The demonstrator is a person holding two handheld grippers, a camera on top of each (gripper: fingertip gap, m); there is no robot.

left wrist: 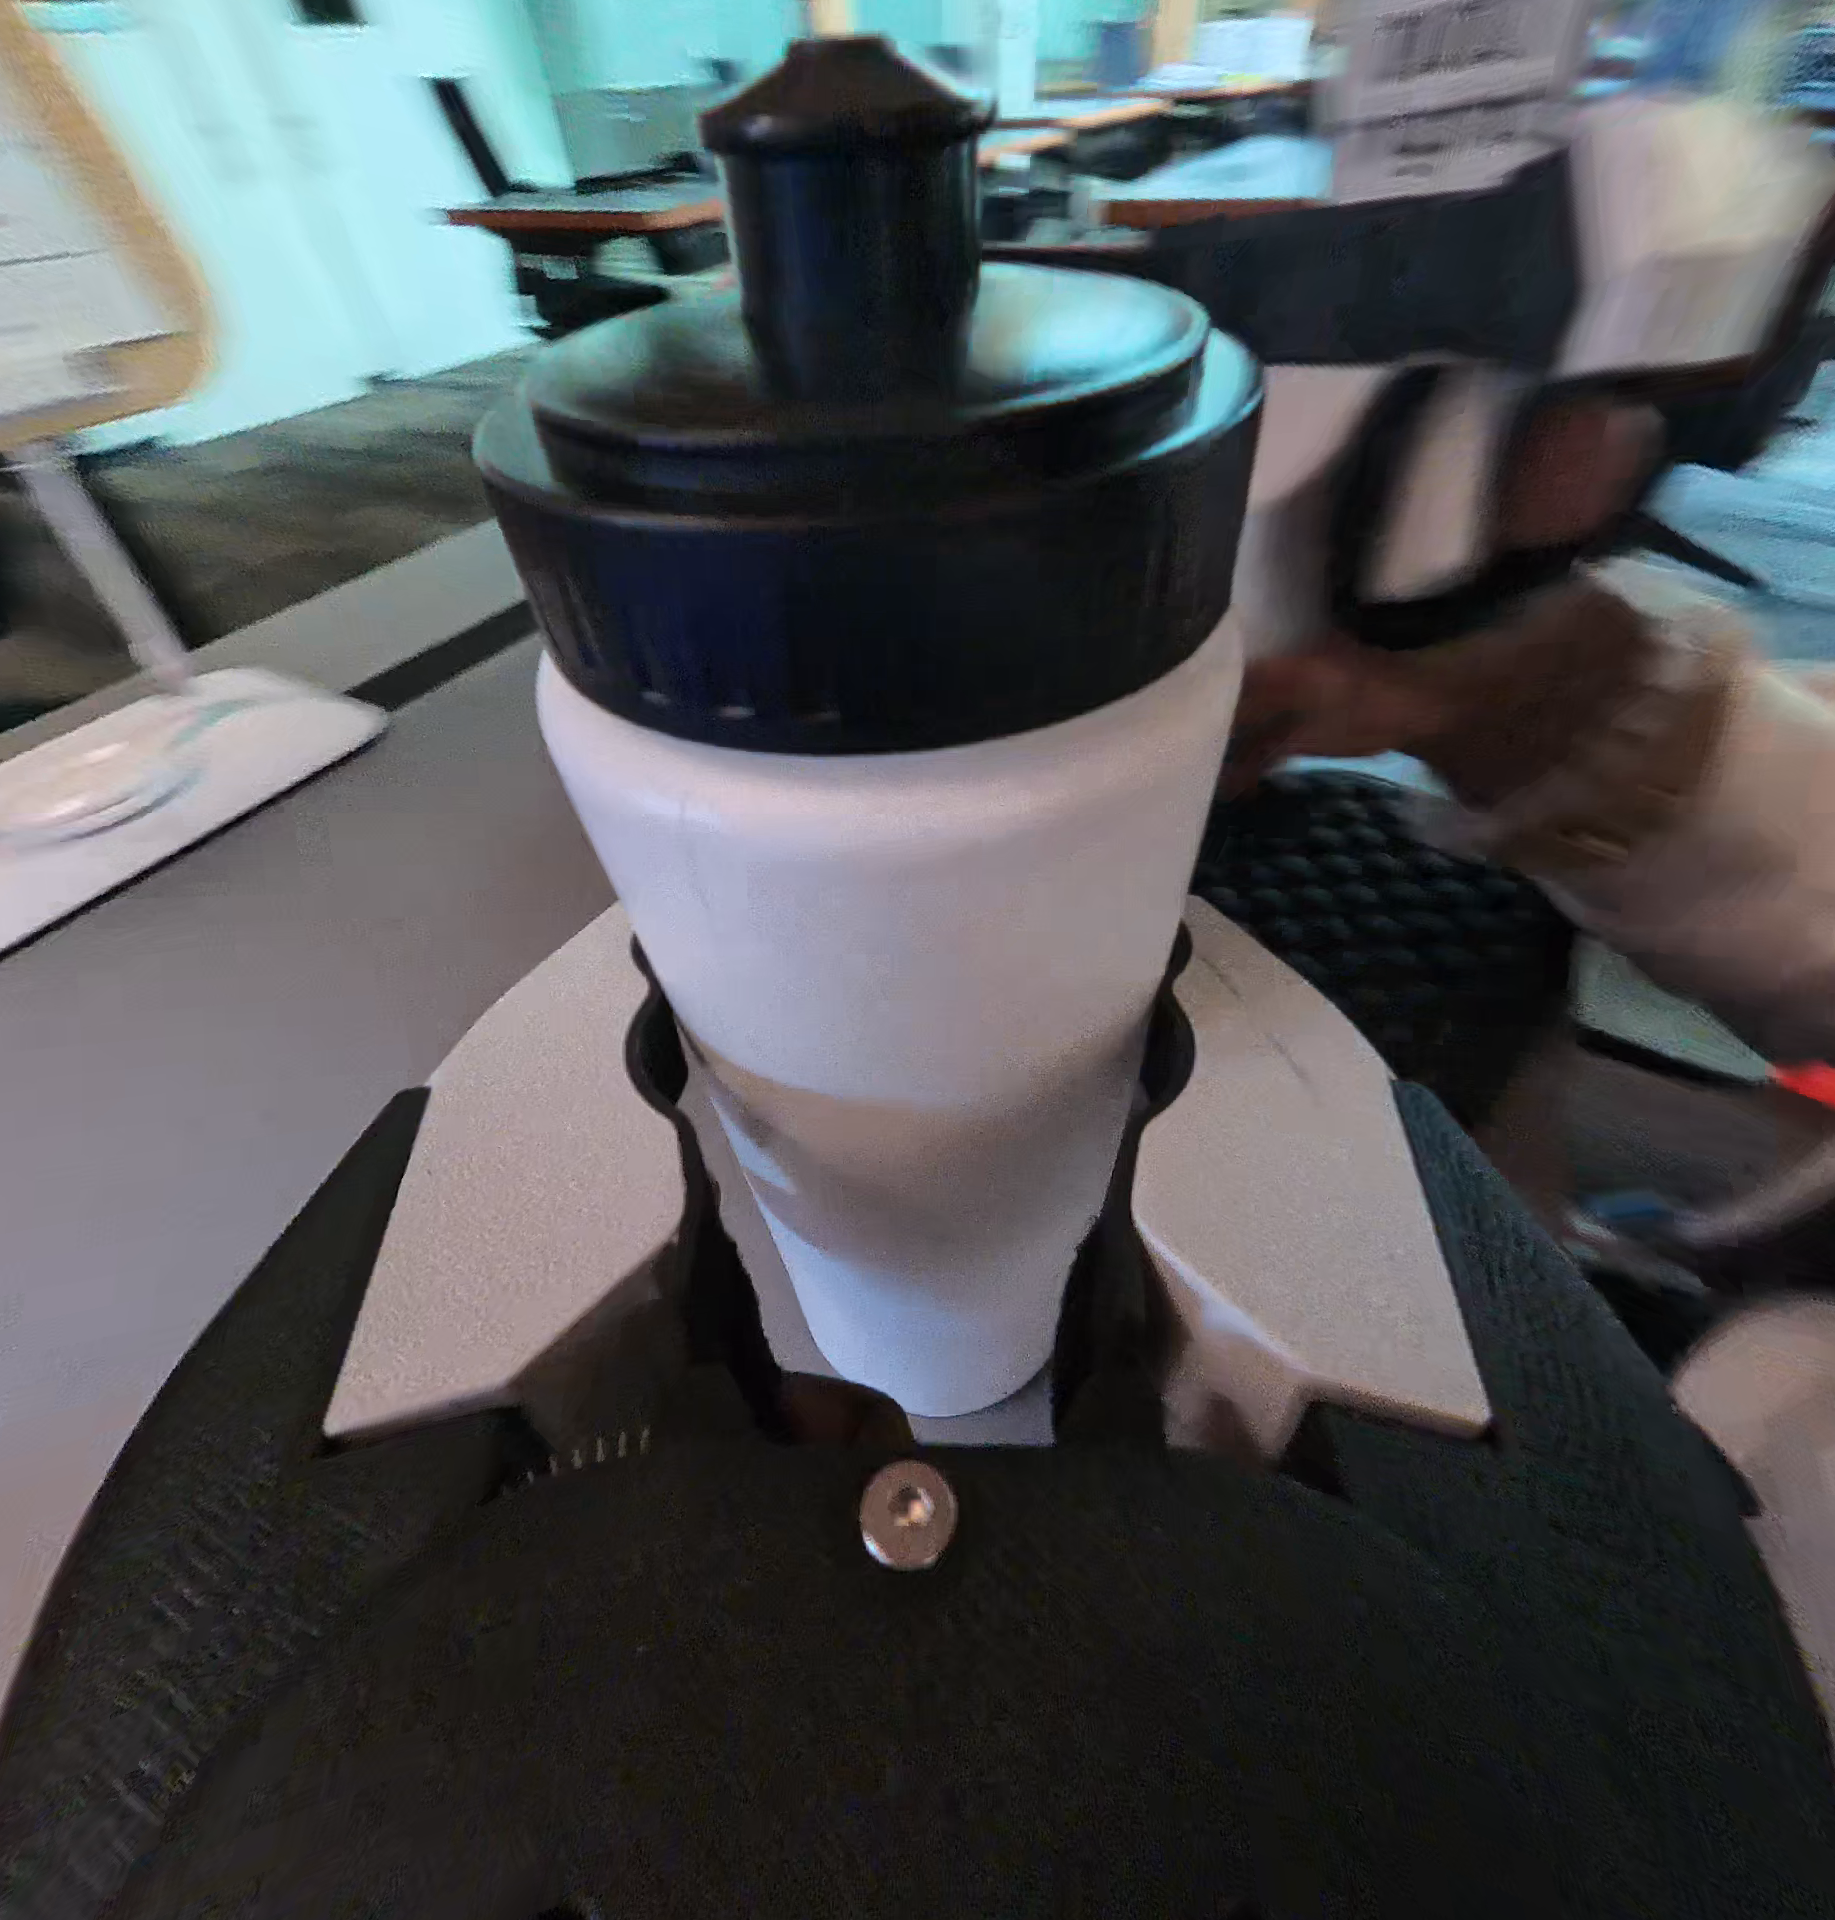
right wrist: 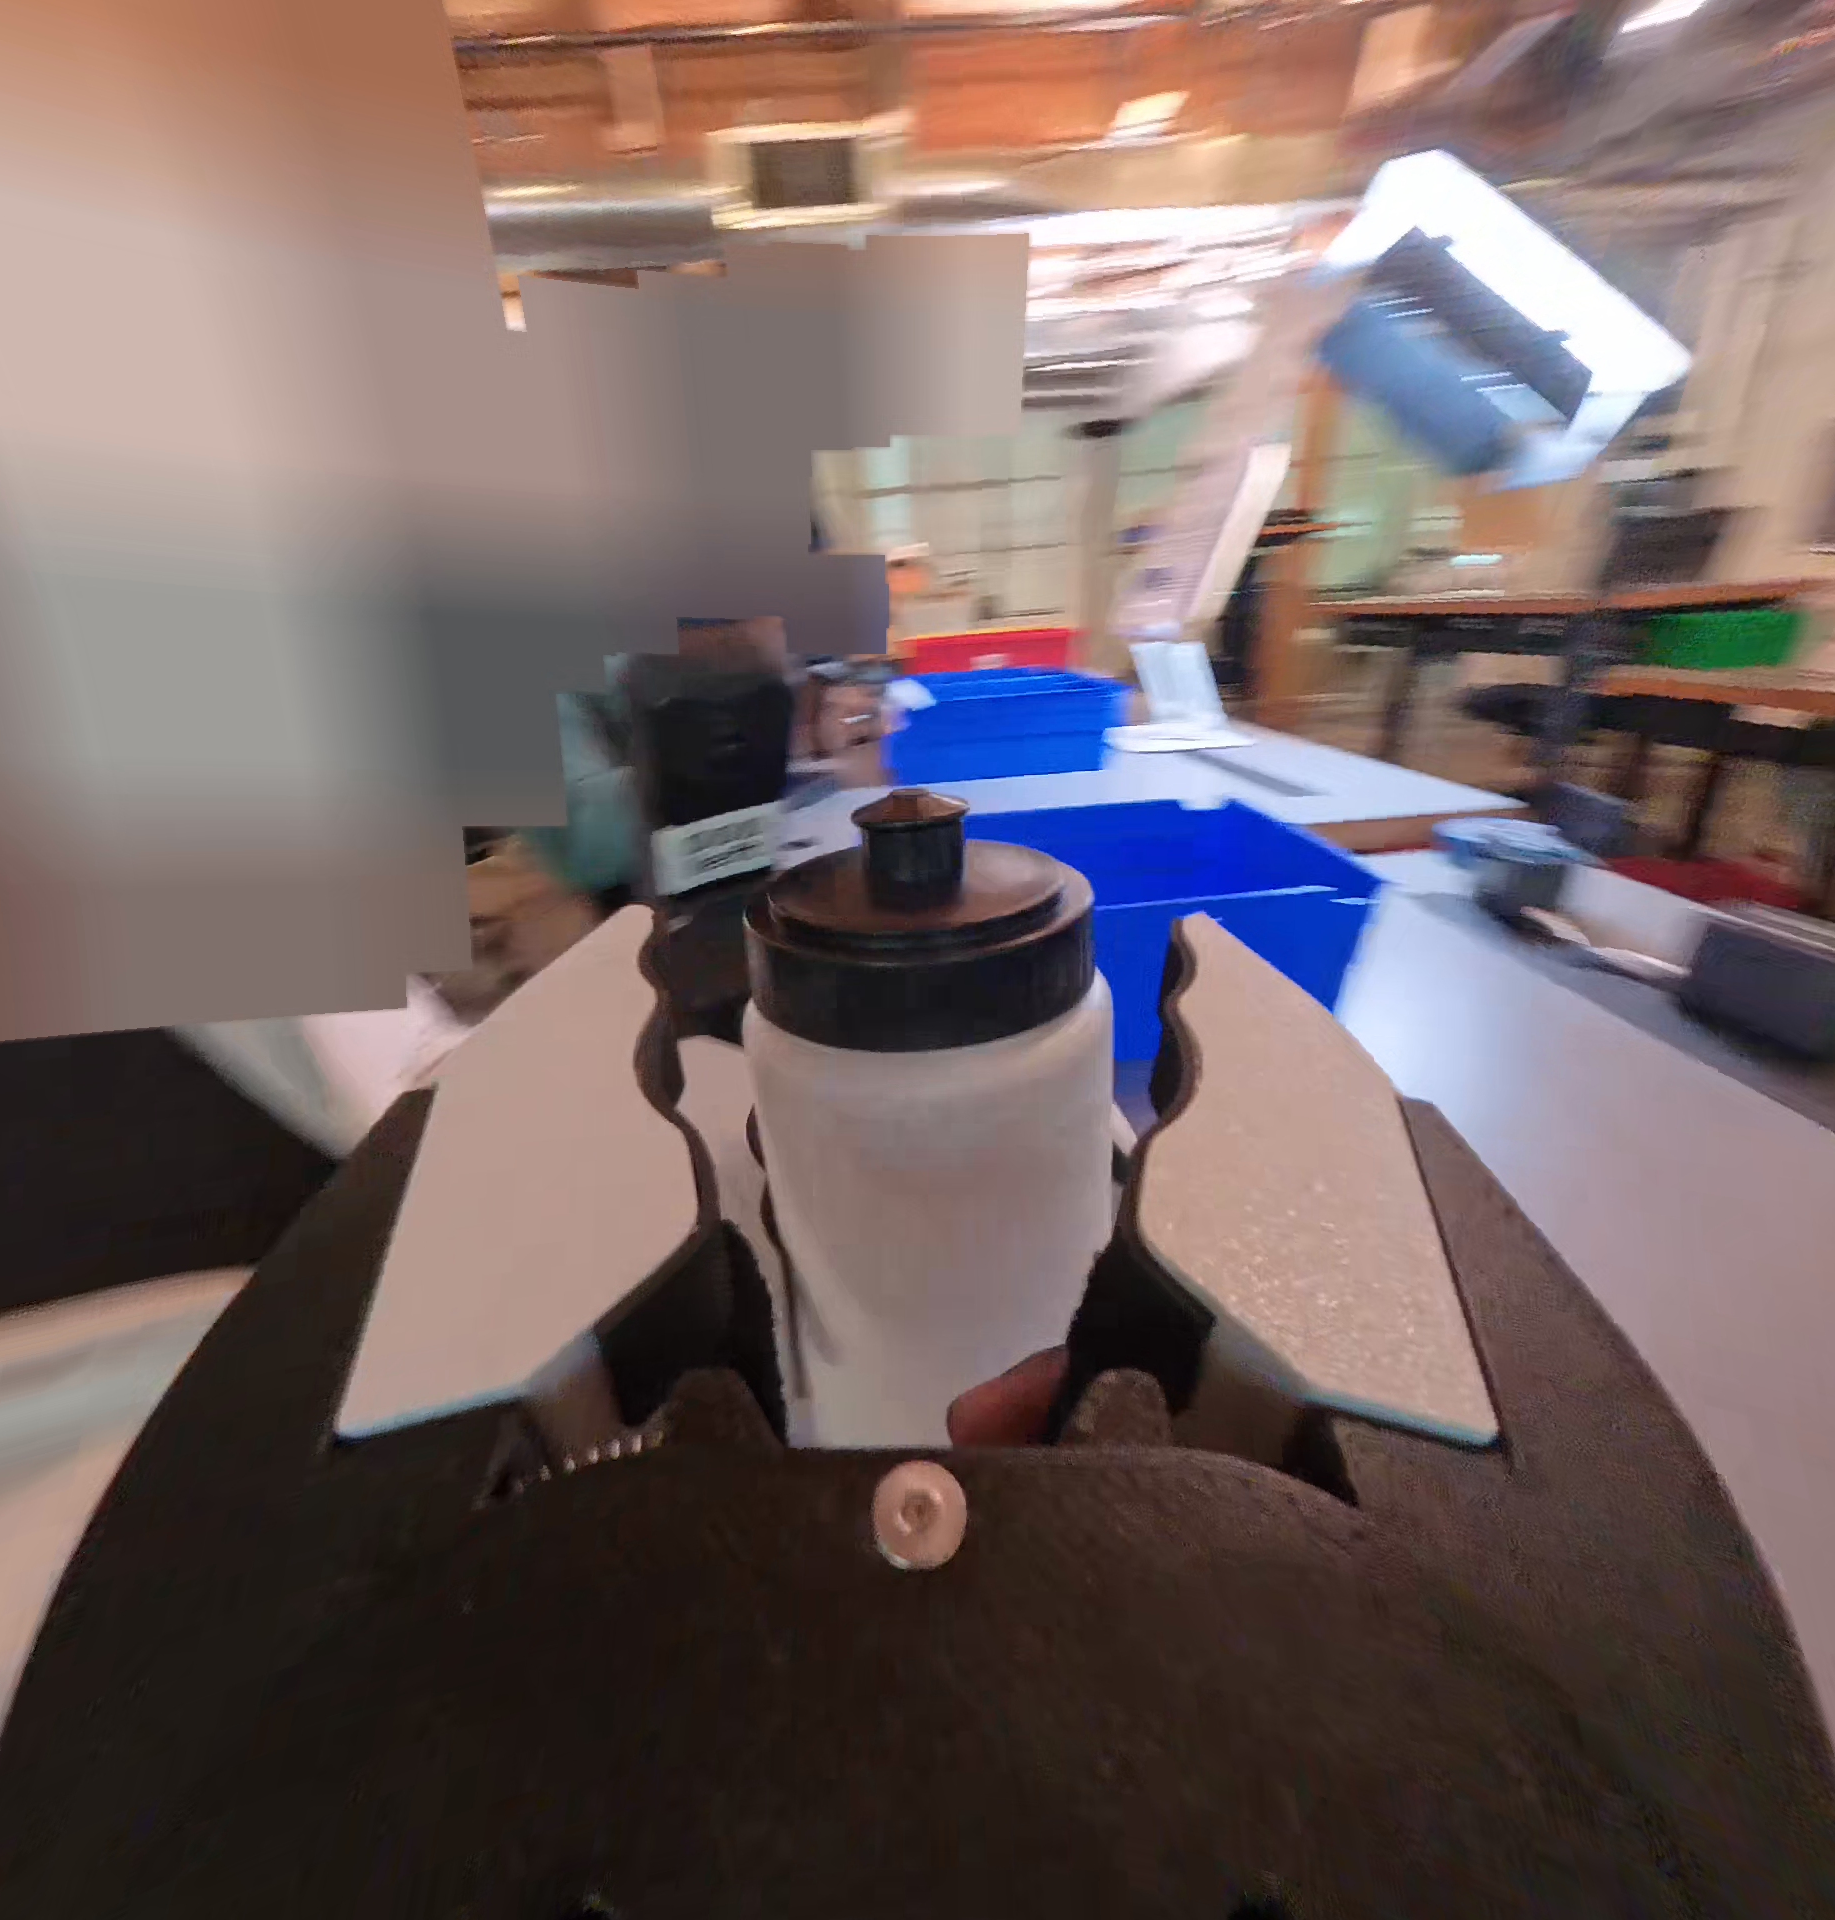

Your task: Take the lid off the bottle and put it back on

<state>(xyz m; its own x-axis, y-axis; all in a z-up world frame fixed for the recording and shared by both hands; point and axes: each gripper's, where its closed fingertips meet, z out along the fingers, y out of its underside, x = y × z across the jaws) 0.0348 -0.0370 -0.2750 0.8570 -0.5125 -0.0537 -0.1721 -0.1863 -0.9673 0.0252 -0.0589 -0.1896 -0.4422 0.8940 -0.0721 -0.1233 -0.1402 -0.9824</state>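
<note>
**Between both claws: lid on, unscrewing not yet begun**

Closest to the left wrist camera, the left gripper [left wrist: 913, 977] is clamped on the lower body of the white bottle [left wrist: 892, 852], its fingers pressed against both sides. The black lid [left wrist: 871, 520], with its pull spout, sits fully on the neck above. Whether the bottle's base rests on the grey desk [left wrist: 217, 1039] or is lifted off it cannot be told.

From the right wrist camera, the right gripper [right wrist: 918, 925] is spread around the same bottle [right wrist: 934, 1164]. Its fingers flank the body with a gap on the left; on the right, contact is unclear. The fingertips reach about level with the lid [right wrist: 918, 966]. A person's fingertip [right wrist: 1006, 1403] shows at the bottle's foot.

Farther off, a blue bin [right wrist: 1235, 894] stands on the desk [right wrist: 1567, 1195], towards its far edge.

The step in hand looks like the approach for removal. Next, the right claw likely needs to rise so its pads meet the ribbed lid rim, close there, then twist while the left holds the body firm.
</note>
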